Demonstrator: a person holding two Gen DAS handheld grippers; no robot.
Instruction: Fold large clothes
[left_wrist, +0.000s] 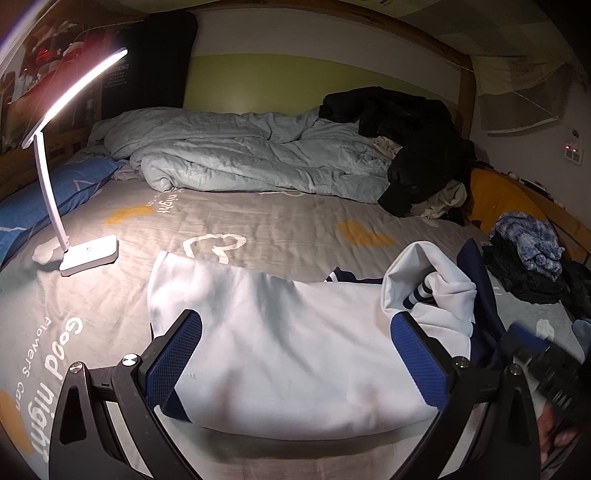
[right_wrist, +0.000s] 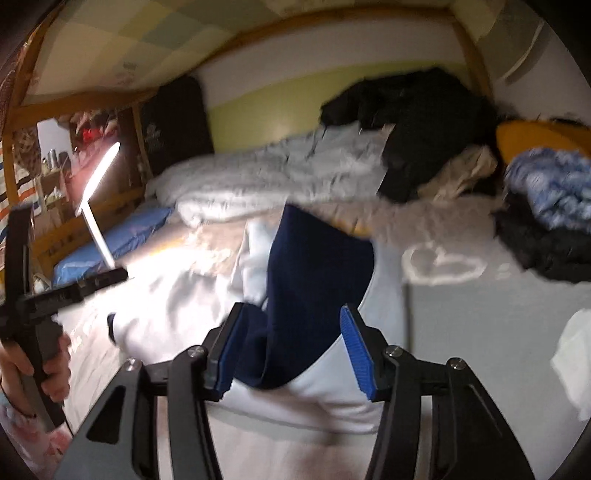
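Left wrist view: my left gripper stands spread wide, its blue pads apart over the white garment and pinching nothing. The garment lies across the lower centre of the frame on the grey printed bedsheet; its navy part is bunched at the right. A lit desk lamp stands at the left, a rumpled duvet and black clothing fill the upper middle. My right gripper shows blurred at the lower right edge.

Right wrist view: my right gripper is half spread; the navy sleeve hangs between the pads, the left pad against the cloth, the right one clear. My left hand grips its handle at the lower left.
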